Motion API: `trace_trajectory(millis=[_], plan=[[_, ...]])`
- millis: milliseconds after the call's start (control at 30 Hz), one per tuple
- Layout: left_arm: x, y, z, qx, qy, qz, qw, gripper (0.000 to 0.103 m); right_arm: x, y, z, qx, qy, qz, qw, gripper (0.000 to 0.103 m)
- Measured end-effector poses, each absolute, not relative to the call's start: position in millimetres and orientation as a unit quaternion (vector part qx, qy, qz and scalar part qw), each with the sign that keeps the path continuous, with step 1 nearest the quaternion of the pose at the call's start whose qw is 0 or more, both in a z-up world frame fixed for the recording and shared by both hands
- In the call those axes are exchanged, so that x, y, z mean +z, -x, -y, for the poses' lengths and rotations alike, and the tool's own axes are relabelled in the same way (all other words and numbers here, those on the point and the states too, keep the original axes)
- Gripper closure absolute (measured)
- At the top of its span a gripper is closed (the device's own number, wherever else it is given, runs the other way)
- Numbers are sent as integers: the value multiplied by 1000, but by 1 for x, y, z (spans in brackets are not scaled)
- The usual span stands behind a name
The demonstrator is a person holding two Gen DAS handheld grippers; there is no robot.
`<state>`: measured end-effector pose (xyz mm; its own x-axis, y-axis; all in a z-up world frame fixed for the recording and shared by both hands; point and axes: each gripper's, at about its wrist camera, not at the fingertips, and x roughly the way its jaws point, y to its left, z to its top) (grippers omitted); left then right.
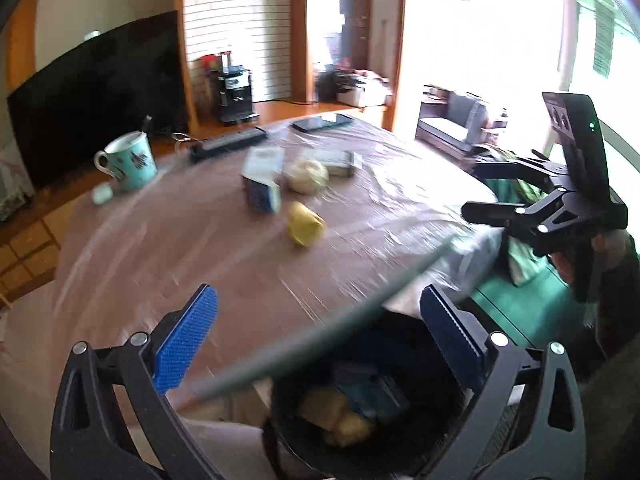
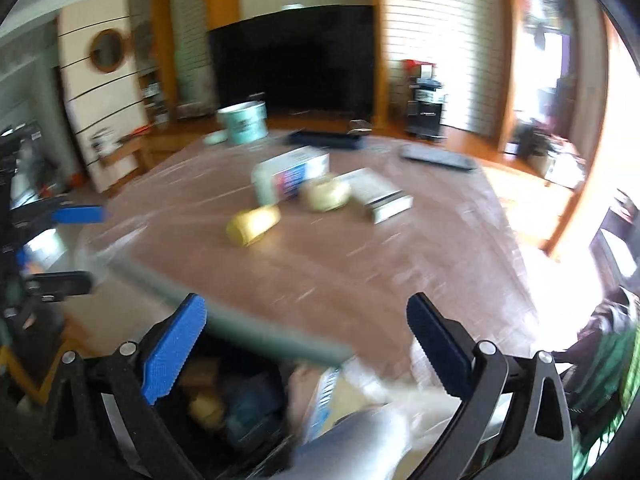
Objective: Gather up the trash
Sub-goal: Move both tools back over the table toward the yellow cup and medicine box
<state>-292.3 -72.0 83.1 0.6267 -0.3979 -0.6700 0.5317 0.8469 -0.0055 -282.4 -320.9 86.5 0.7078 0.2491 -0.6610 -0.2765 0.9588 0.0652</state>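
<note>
Below both grippers: a black bin sits off the near edge of the bench, already holding yellowish and blue scraps.
Step in hand: between drops, I judge; some trash is binned and more waits on the bench.
Left gripper: jaws spread wide, holding nothing, hovering above the bin.
Right gripper: jaws spread, empty; a pale blurred item lies just below them, perhaps a wrapper falling, too smeared to say.
Trash left: a yellow lump nearest the bin, a crumpled ball behind it, a blue-and-white carton and a flat box touching or nearly so.
Axis: the yellow lump's long axis runs from near-left to far-right in the right wrist view.
Next move: reach forward for the yellow lump, jaws set across its short width.
Not trash: the teal mug.
</note>
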Motion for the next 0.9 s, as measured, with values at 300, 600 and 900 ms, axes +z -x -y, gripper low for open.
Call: trace_trajectory(millis=[300, 600, 900], plan=[[51, 214, 101, -221, -41, -419, 880, 2, 60, 168, 323, 92, 54, -398, 911, 4], [25, 180, 126, -209, -47, -451, 866, 25, 25, 93, 316, 104, 80, -447, 885, 9], [14, 163, 128, -198, -43, -462, 863, 52, 14, 70, 310, 129, 72, -465, 873, 28]])
